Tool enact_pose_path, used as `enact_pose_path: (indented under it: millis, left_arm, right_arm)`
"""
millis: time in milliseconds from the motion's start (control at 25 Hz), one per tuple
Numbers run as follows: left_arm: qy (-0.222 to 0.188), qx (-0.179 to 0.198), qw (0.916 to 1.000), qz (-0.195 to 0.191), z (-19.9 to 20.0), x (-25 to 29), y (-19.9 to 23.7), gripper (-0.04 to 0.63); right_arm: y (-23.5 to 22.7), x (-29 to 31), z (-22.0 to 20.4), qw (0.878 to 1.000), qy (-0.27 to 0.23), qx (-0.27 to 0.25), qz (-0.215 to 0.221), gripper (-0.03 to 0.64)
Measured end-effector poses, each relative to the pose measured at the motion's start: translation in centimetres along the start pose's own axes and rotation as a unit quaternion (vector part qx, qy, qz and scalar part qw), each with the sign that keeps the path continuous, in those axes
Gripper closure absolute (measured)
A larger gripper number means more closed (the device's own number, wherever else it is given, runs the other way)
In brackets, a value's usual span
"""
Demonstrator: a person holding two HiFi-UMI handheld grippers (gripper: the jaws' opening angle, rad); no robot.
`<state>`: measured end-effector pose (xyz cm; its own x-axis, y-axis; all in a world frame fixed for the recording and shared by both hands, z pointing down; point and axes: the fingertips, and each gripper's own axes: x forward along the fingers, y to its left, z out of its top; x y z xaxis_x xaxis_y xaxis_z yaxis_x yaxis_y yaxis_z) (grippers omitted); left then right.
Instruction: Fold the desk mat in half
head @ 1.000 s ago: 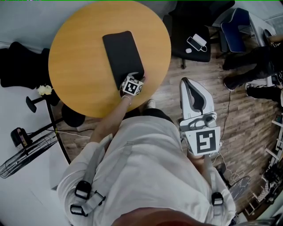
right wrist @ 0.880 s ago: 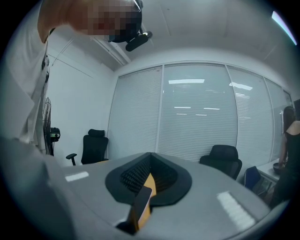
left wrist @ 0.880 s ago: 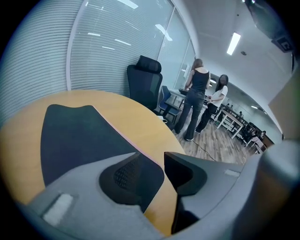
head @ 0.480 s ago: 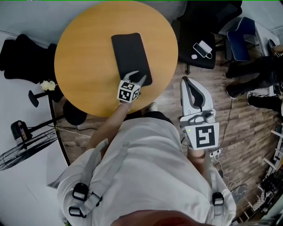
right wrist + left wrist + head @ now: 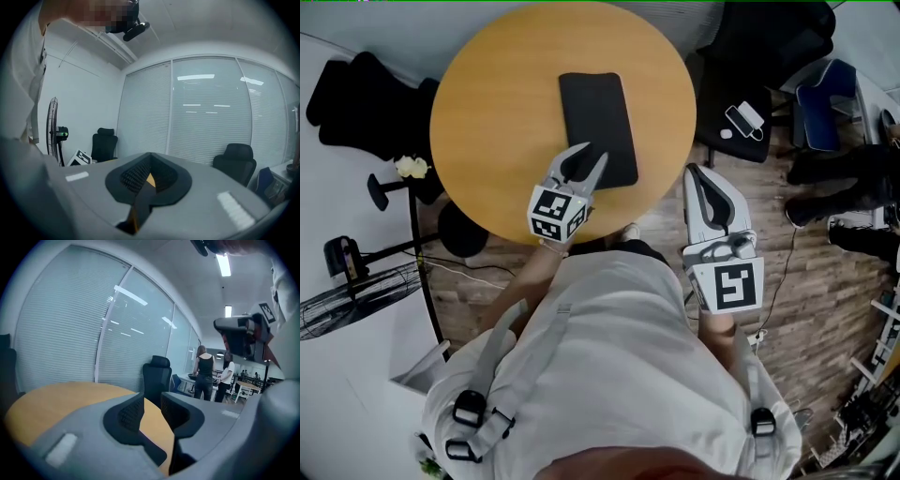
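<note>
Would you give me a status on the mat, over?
Left gripper closing, empty, at near end of desk mat. Right gripper shut, off the table. Mat flat, nothing obstructing.

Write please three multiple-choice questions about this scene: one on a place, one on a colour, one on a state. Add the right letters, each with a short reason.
1. Where does the desk mat lie?
A. on the floor
B. on the round table
C. on a chair

2. Which colour has the desk mat?
A. white
B. green
C. black

3. How do the jaws of the right gripper stand?
A. together, holding nothing
B. wide apart
C. clamped on the desk mat

Answers:
1 B: the head view shows it flat on the round table.
2 C: it is black against the light wood.
3 A: the right gripper view shows the pads meeting with nothing between them, and in the head view this gripper is beside the round table, away from the desk mat.
</note>
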<state>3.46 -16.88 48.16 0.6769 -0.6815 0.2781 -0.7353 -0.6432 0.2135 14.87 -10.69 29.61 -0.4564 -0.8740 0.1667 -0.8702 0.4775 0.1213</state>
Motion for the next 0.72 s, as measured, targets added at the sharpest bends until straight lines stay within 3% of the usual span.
enact_pose_path:
  millis: [360,720]
  left_arm:
    - [-0.102,0.032,0.9941,0.02,10.3,-6.6,-0.6,0.485]
    - [-0.148,0.058,0.9868,0.031,16.3,-11.5,-1.9,0.489]
  right_arm:
    - [2.0,2.2,1.1,1.0,-0.008,0.009,0.025,0.614]
    - [3.6,2.9,2.0,0.999,-0.012,-0.009,0.051,0.612]
